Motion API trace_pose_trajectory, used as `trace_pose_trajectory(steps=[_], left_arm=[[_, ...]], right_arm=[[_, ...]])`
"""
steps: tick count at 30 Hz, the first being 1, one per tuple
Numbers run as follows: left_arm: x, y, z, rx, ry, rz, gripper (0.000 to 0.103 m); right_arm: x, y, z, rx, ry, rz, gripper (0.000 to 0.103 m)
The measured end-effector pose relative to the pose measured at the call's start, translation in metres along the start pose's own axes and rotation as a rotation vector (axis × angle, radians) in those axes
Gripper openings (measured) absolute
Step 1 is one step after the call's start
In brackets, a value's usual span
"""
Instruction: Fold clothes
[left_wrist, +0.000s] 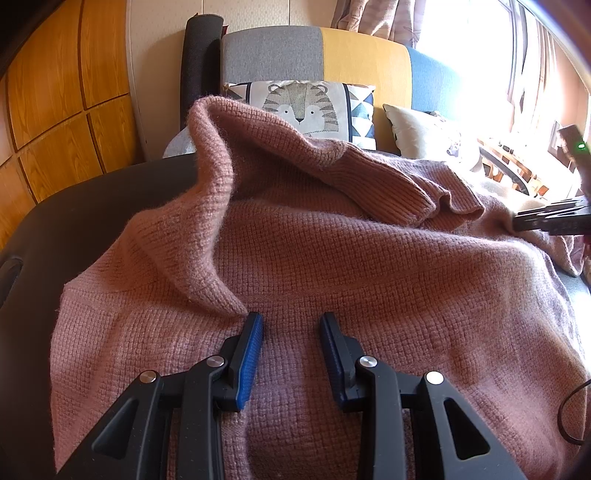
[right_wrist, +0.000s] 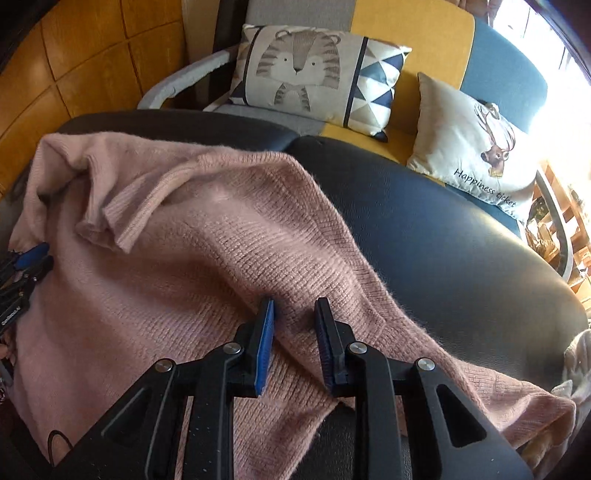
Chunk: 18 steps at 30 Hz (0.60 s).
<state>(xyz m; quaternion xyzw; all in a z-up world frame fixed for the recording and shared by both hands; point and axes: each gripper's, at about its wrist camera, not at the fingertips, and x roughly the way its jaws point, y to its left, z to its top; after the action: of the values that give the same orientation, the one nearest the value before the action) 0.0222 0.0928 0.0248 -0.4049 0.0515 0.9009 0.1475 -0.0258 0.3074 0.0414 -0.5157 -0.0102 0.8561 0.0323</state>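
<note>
A pink knitted sweater (left_wrist: 332, 266) lies spread on a black leather surface (left_wrist: 92, 206). It also shows in the right wrist view (right_wrist: 192, 240). One sleeve (left_wrist: 388, 177) is folded across the body, and a raised fold stands at the left. My left gripper (left_wrist: 291, 317) is open, its fingers low over the sweater's body, nothing between them. My right gripper (right_wrist: 293, 304) is open over the sweater's right side, near its other sleeve (right_wrist: 461, 376). The right gripper also shows at the right edge of the left wrist view (left_wrist: 546, 221). The left gripper shows at the left edge of the right wrist view (right_wrist: 26, 266).
Behind the black surface (right_wrist: 443, 240) is a grey, yellow and blue sofa (right_wrist: 417, 44) with a tiger cushion (right_wrist: 306, 70) and a deer cushion (right_wrist: 469, 144). A wooden wall (left_wrist: 55, 92) is at the left. A bright window (left_wrist: 480, 55) is at the right.
</note>
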Motion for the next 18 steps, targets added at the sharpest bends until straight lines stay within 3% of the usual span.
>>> trace_pose_trajectory(steps=[7, 18], left_arm=[[0.001, 0.004, -0.002, -0.015, -0.005, -0.022, 0.033], [-0.001, 0.002, -0.007, -0.015, -0.015, -0.023, 0.033]], right_arm=[[0.028, -0.021, 0.022, 0.127, 0.029, -0.004, 0.025], [0.039, -0.027, 0.038, 0.142, -0.027, -0.065, 0.025]])
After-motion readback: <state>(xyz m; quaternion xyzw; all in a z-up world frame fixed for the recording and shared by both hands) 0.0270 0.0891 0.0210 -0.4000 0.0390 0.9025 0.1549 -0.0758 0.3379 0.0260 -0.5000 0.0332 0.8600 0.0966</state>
